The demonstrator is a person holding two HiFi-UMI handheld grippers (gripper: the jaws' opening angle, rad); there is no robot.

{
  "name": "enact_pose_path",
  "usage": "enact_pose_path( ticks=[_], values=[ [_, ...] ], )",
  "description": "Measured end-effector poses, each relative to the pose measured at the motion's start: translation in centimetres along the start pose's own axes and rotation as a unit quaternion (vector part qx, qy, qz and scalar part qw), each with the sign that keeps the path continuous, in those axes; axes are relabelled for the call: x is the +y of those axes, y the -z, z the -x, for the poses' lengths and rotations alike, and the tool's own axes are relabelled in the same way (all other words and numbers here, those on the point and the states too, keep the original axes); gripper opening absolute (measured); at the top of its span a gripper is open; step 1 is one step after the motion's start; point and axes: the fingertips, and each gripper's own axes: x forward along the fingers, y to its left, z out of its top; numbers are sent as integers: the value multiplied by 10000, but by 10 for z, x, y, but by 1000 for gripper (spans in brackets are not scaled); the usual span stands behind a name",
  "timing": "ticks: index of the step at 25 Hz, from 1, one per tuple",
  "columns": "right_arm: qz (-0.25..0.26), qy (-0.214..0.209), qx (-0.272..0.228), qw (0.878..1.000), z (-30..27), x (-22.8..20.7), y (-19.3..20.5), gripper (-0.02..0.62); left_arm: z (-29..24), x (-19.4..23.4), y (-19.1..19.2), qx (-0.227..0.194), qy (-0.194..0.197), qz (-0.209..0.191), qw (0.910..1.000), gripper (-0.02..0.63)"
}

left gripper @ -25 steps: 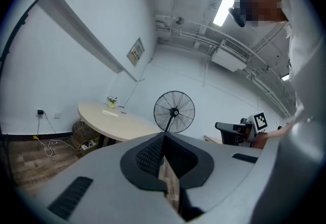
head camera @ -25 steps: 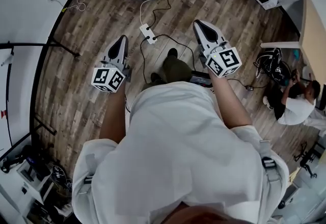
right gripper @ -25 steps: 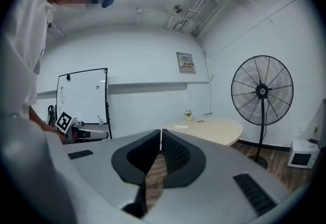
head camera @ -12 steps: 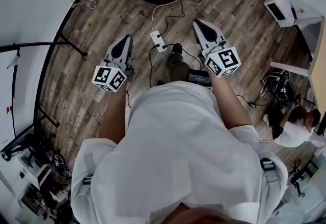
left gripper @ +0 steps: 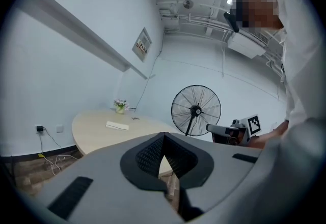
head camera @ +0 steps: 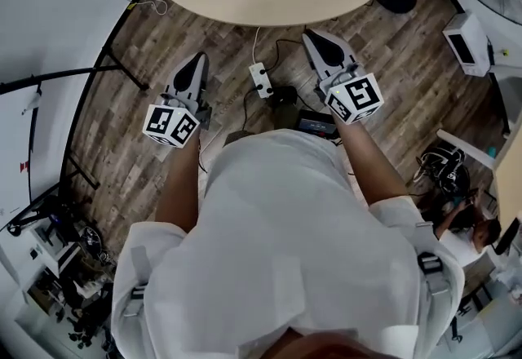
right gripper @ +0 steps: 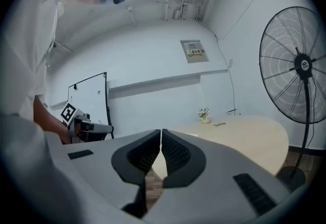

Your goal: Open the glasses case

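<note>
Glasses case first, and we are not managing to pick it out for sure. On the far part of the pale oval table (left gripper: 91,130) a flat white oblong thing (left gripper: 117,125) is lying near a small flower pot (left gripper: 120,106). That oblong is our only candidate, and it is showing too small for us to tell what it is. Either way, it is sitting well apart from both tongs.

The left tongs (head camera: 195,64) are hanging over the wooden floor (head camera: 122,129), just short of the table's near edge and pointing towards it. In the left gripper view the ribbed pads are pressing together at the tips, with nothing caught between them, only table and floor showing through the gap lower down.

The right tongs (head camera: 316,37) are reaching a little further, their tips coming level with the table's near edge. In the right gripper view these jaws are narrow too, with a hairline slit between the pads and nothing in it.

Both marker cubes are facing up at us, the left one (head camera: 171,125) and the right one (head camera: 355,96), with our bare forearms running back into a white shirt (head camera: 285,243).

On the floor between the two tongs a white power strip (head camera: 261,80) is lying with its cable trailing under the table. Beyond the table's right end a tall standing fan (right gripper: 300,65) is facing our way.
</note>
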Motion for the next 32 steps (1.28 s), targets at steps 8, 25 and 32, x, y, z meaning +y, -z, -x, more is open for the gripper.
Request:
enact_pose_path(
  ticks=[8, 25, 32],
  values=[
    [29, -175, -51, 9998, -61, -31, -5, 28, -32, 49, -33, -128, -567, -216, 9981, 12],
    [434, 704, 326, 9960, -200, -54, -8, 28, -107, 207, -91, -662, -297, -317, 9969, 12],
    [658, 1159, 466, 9900, -259, -52, -16, 28, -153, 266, -101, -465, 186, -380, 9980, 12]
  ],
)
